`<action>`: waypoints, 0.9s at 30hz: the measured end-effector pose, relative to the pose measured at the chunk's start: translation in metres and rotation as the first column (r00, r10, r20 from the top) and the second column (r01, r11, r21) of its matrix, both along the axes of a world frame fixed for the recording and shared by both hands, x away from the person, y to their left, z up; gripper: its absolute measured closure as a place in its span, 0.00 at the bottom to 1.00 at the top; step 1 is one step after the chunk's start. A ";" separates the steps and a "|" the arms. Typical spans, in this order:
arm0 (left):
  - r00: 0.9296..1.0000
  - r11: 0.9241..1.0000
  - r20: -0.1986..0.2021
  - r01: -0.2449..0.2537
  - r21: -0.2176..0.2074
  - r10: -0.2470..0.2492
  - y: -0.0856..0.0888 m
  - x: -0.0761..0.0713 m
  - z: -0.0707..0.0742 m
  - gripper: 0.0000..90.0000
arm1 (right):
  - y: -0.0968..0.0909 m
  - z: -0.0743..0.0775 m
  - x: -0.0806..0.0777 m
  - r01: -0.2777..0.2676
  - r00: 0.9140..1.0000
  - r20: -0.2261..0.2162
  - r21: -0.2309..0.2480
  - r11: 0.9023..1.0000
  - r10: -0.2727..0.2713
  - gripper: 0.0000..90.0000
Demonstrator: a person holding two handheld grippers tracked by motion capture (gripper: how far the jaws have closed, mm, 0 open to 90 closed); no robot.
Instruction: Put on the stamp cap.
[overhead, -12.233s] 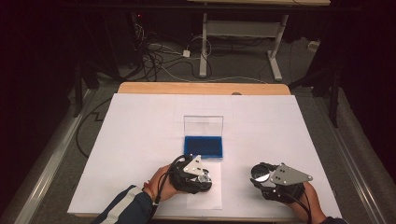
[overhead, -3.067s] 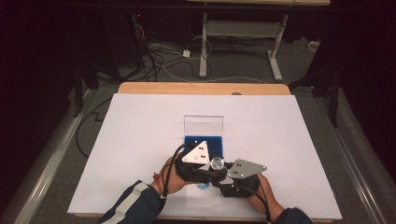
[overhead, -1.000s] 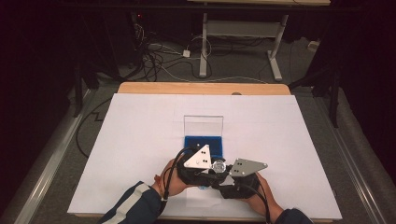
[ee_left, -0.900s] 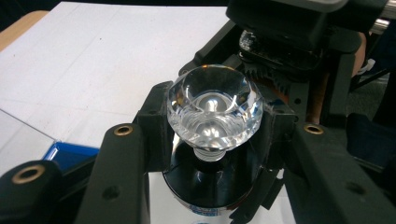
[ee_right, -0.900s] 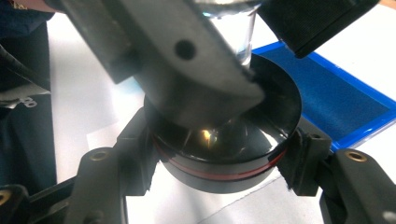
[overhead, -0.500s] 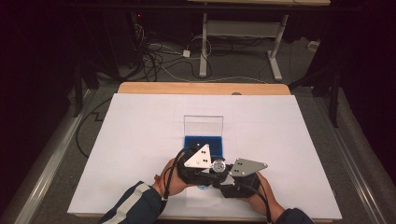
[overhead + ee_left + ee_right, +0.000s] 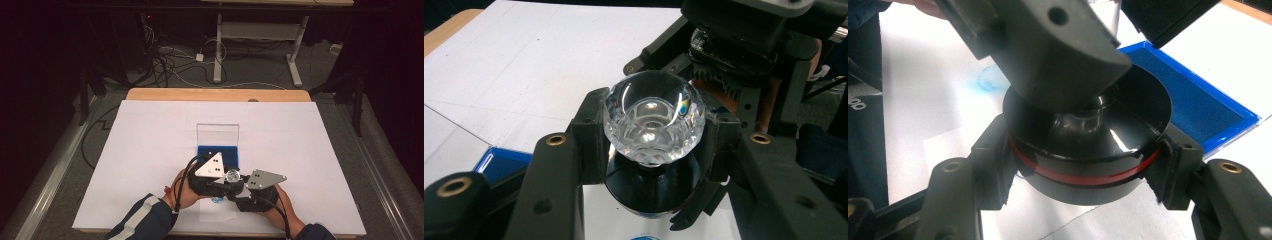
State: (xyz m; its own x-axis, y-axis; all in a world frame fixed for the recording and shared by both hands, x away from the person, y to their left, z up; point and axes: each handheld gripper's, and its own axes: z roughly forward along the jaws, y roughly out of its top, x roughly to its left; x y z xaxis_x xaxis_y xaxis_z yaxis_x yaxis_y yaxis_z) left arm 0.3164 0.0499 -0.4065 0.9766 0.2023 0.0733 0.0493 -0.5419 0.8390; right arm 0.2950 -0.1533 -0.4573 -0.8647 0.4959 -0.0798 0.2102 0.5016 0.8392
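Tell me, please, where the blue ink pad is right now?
In the high view the blue ink pad lies open mid-table, just beyond the left gripper, its clear lid standing up behind it.

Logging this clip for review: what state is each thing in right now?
Crystal knob: clamped in left tool, upright.
Black base: clamped in right tool, held under the knob.
Blue case: open, clear lid standing upright.
Left tool: shut on knob.
Right tool: shut on base.
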 end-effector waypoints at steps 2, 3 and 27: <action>1.000 1.000 0.000 -0.001 0.001 0.001 0.000 0.000 0.000 0.60 | 0.000 0.000 0.000 -0.001 1.000 0.002 0.001 1.000 0.001 0.41; 1.000 1.000 0.001 -0.001 0.004 0.001 0.000 0.000 0.000 0.60 | 0.000 0.000 0.000 -0.001 1.000 0.003 -0.002 1.000 0.001 0.40; 1.000 1.000 0.002 -0.017 -0.005 0.017 0.008 0.003 0.004 0.60 | 0.001 -0.003 0.000 -0.015 1.000 -0.005 -0.042 0.999 0.015 0.24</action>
State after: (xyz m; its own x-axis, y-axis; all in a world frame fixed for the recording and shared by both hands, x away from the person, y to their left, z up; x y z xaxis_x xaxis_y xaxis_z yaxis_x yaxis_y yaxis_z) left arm 0.3192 0.0584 -0.4029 0.9729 0.2189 0.0738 0.0568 -0.5364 0.8421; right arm 0.2947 -0.1527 -0.4600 -0.8723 0.4793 -0.0963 0.2065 0.5397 0.8162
